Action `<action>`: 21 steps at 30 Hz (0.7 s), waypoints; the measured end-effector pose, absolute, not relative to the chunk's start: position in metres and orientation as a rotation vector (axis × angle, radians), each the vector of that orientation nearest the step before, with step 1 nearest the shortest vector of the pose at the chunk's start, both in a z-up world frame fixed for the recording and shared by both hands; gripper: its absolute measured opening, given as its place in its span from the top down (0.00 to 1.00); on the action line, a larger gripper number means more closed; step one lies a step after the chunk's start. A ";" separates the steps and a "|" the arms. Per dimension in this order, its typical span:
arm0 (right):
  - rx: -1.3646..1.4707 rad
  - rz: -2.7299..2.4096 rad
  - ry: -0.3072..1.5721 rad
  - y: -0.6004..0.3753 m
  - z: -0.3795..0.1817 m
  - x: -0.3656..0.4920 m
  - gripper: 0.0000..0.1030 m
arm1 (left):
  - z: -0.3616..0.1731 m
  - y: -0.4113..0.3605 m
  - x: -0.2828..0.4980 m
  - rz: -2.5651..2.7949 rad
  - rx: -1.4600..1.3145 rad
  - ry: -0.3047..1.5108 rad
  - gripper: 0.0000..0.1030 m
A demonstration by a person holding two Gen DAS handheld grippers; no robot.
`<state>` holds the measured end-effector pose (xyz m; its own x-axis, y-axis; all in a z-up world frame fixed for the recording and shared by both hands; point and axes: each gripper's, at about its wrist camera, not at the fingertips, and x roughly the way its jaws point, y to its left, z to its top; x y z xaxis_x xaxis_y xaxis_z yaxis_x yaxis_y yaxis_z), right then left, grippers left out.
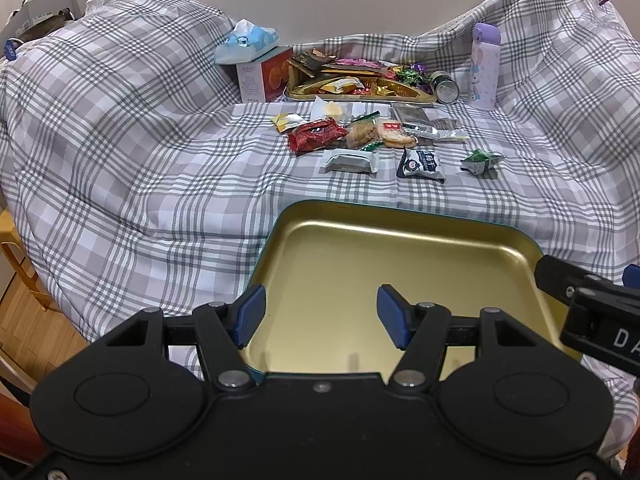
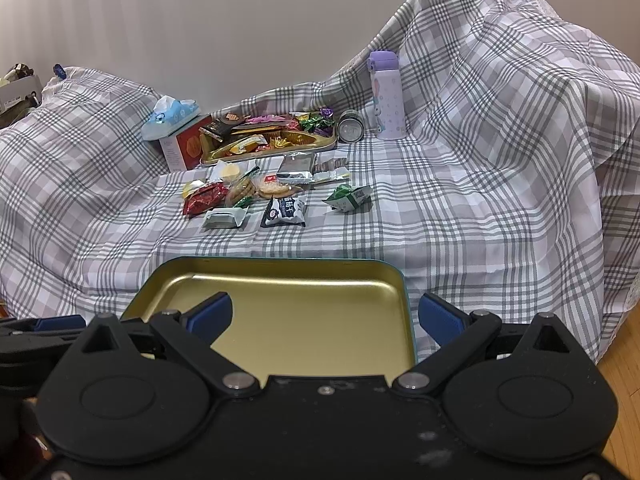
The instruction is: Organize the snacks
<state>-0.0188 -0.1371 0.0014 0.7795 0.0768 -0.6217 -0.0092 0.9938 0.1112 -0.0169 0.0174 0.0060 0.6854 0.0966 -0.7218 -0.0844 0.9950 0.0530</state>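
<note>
An empty gold tin tray with a teal rim lies on the plaid cloth near me; it also shows in the right wrist view. My left gripper is open and empty above the tray's near left part. My right gripper is open and empty over the tray's near right edge. Several wrapped snacks lie loose farther back, among them a red packet, a white packet, a dark packet and a green packet. A second gold tray behind them holds several more snacks.
A tissue box stands left of the far tray. A metal can and a purple bottle stand to its right. The plaid cloth rises into folds at left and right. Wooden floor shows at the left edge.
</note>
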 end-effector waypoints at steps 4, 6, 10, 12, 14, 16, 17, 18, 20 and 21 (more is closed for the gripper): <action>0.106 0.045 0.676 -0.137 0.001 -0.019 0.00 | 0.005 0.017 -0.017 0.102 0.013 0.813 0.37; 0.105 0.046 0.676 -0.136 0.001 -0.019 0.00 | 0.005 0.017 -0.017 0.102 0.012 0.815 0.37; 0.103 0.048 0.678 -0.135 -0.001 -0.020 0.00 | 0.005 0.017 -0.017 0.100 0.013 0.817 0.37; 0.102 0.050 0.679 -0.136 -0.001 -0.020 0.00 | 0.005 0.017 -0.017 0.100 0.011 0.819 0.37; 0.100 0.052 0.680 -0.136 -0.001 -0.020 0.00 | 0.004 0.017 -0.017 0.100 0.011 0.821 0.37; 0.099 0.055 0.682 -0.136 -0.001 -0.020 0.00 | 0.004 0.017 -0.016 0.099 0.009 0.824 0.37; 0.098 0.057 0.684 -0.136 -0.001 -0.019 0.00 | 0.003 0.017 -0.016 0.098 0.009 0.826 0.37; 0.097 0.058 0.686 -0.136 -0.001 -0.019 0.00 | 0.003 0.018 -0.016 0.098 0.008 0.827 0.37; 0.096 0.061 0.689 -0.136 -0.001 -0.018 0.00 | 0.003 0.017 -0.016 0.096 0.009 0.829 0.37; 0.095 0.063 0.689 -0.135 -0.001 -0.018 0.00 | 0.003 0.017 -0.016 0.094 0.009 0.830 0.37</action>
